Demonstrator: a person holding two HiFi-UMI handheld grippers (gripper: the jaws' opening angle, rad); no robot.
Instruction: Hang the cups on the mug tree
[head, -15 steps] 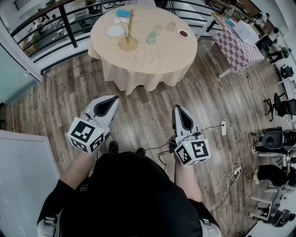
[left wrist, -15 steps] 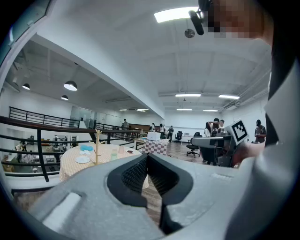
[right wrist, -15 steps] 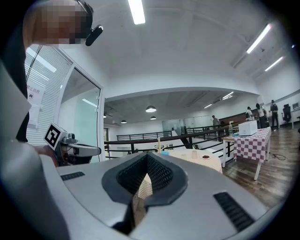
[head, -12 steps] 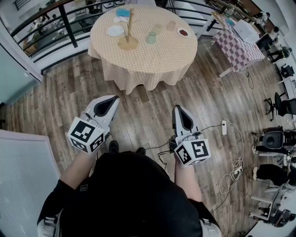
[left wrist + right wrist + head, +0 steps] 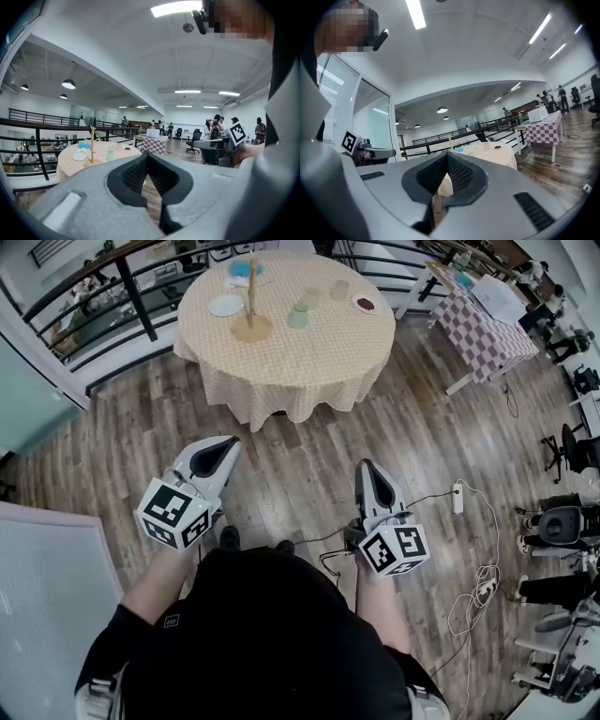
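Note:
A wooden mug tree (image 5: 251,298) stands on the round table (image 5: 319,371) with a checked cloth, far ahead of me. A pale green cup (image 5: 298,317), a second green cup (image 5: 310,300) and a pinkish cup (image 5: 339,291) sit to its right; a blue cup (image 5: 246,270) sits behind it. My left gripper (image 5: 230,442) and right gripper (image 5: 368,466) are held low over the wooden floor, well short of the table, both shut and empty. In the left gripper view the mug tree (image 5: 92,143) and a green cup (image 5: 110,153) show beyond the closed jaws.
A white plate (image 5: 226,305) and a small dish (image 5: 365,304) also lie on the table. A black railing (image 5: 131,296) runs behind it. A checked side table (image 5: 478,329) stands at the right, and a power strip with cables (image 5: 457,498) lies on the floor.
The table sits slightly higher and further left in the head view. My right gripper has shifted a little right and down. Both grippers stay shut.

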